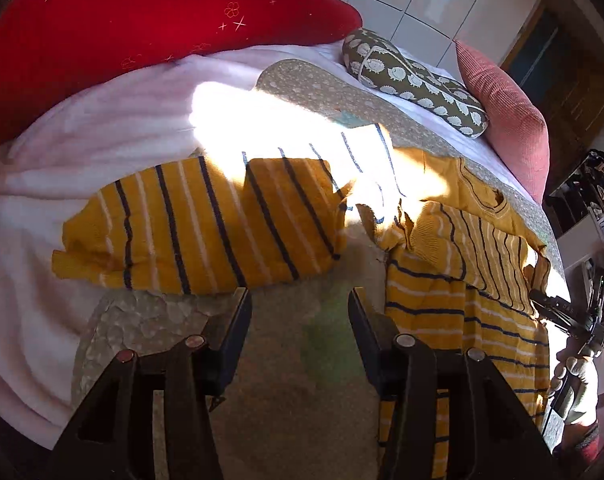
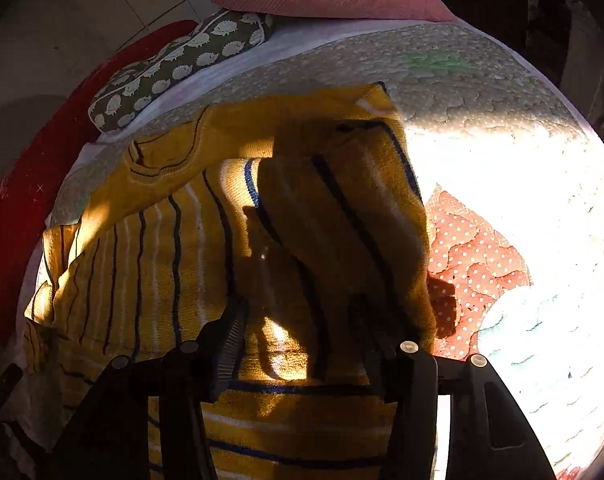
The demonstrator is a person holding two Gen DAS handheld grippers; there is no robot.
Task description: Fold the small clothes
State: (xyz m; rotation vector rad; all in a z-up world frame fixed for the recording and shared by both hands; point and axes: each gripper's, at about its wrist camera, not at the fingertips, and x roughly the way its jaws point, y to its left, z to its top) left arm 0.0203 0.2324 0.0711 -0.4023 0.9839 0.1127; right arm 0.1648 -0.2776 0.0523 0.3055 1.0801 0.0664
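Note:
A small yellow sweater (image 1: 462, 264) with navy and white stripes lies on a quilted bed cover (image 1: 285, 360). One sleeve (image 1: 205, 228) lies stretched out to the left. My left gripper (image 1: 299, 300) is open and empty, just in front of that sleeve, above the quilt. In the right wrist view the sweater (image 2: 161, 260) fills the middle, and the other sleeve (image 2: 342, 232) is folded in over the body. My right gripper (image 2: 297, 320) is open with both fingers down on the sweater's body; the right finger is partly hidden under the sleeve. The right gripper also shows in the left wrist view (image 1: 558, 312).
A red pillow (image 1: 141, 32), a hedgehog-print cushion (image 1: 414, 80) and a pink pillow (image 1: 510, 120) lie along the far side of the bed. A white fleece blanket (image 1: 81, 148) is at the left. Strong sunlight washes out parts of the quilt (image 2: 502, 168). Shelves stand at the right.

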